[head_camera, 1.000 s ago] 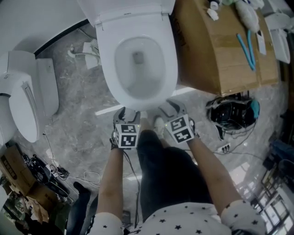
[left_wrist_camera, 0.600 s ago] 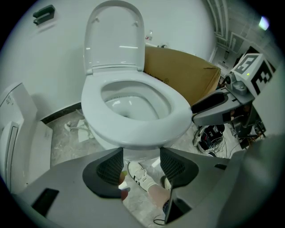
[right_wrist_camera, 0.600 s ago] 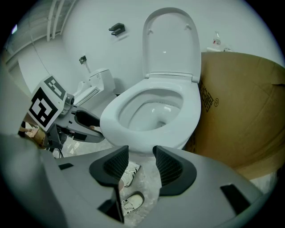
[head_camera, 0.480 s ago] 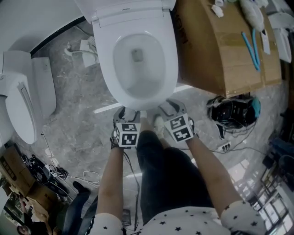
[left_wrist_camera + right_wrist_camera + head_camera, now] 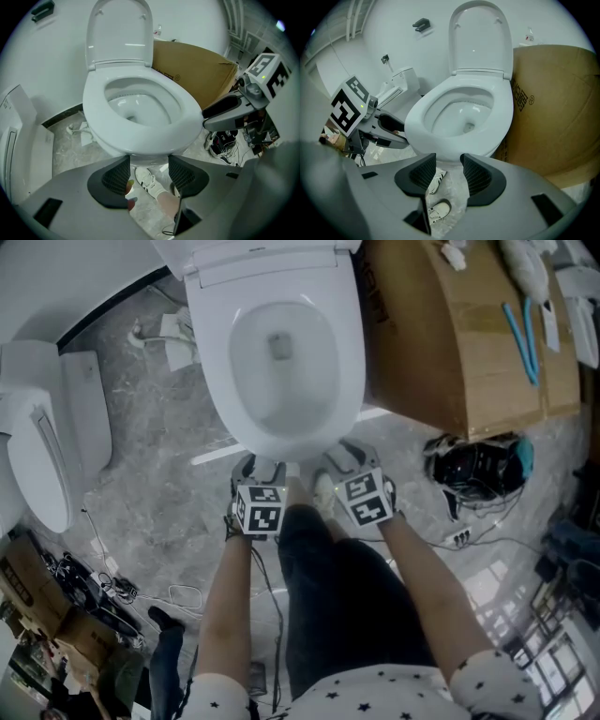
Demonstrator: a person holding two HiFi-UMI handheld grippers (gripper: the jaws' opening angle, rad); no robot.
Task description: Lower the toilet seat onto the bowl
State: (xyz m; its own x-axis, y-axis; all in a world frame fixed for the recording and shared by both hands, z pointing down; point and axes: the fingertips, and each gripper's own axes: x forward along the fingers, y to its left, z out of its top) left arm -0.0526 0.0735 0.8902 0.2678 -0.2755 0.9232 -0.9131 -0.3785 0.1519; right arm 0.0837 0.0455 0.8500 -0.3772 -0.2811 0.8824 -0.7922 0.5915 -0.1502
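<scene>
The toilet seat [image 5: 208, 362] lies flat on the bowl [image 5: 140, 152], with the lid [image 5: 119, 35] upright at the far side, so the lowering looks done. The left gripper [image 5: 148, 165] and right gripper [image 5: 447, 165] hover at the near rim, both spread and empty. The right's jaws have just been closing slightly. The next move is probably to back away.

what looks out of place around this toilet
A big cardboard box stands right beside the toilet with loose tools on top, and a tangle of cables lies on the floor nearby. Nothing looks spilled or broken.
</scene>
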